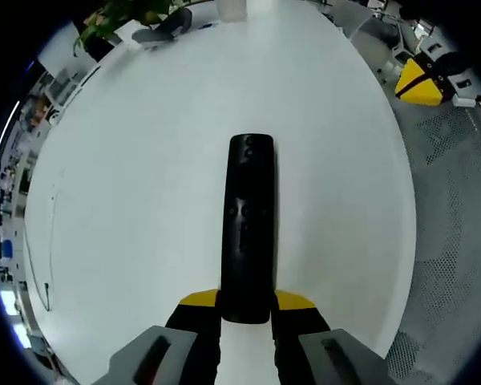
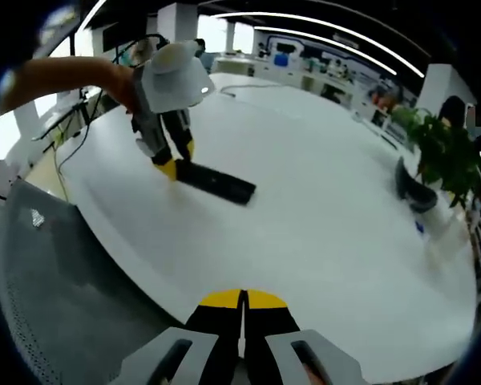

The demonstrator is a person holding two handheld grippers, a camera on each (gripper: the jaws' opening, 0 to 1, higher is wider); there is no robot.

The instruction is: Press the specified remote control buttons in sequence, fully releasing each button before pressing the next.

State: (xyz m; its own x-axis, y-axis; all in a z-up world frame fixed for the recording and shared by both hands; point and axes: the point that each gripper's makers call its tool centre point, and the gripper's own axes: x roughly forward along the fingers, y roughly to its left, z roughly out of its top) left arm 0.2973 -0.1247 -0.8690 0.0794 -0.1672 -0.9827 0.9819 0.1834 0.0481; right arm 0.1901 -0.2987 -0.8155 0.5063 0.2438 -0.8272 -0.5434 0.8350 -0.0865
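Black remote (image 1: 249,228) between left jaws; right jaws pressed together over white table (image 2: 321,233).

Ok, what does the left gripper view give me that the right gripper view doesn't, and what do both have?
Left gripper view alone: the button face of the black remote seen along its length, its near end clamped between the left tool jaws, and a yellow object past the table edge.

Right gripper view alone: the right tool with jaws shut on nothing, hovering over the table edge, away from the remote, the forearm of the person holding the left tool, and the office behind.

Both: the remote flat on the white table, gripped at one end by the left tool, and a potted plant.
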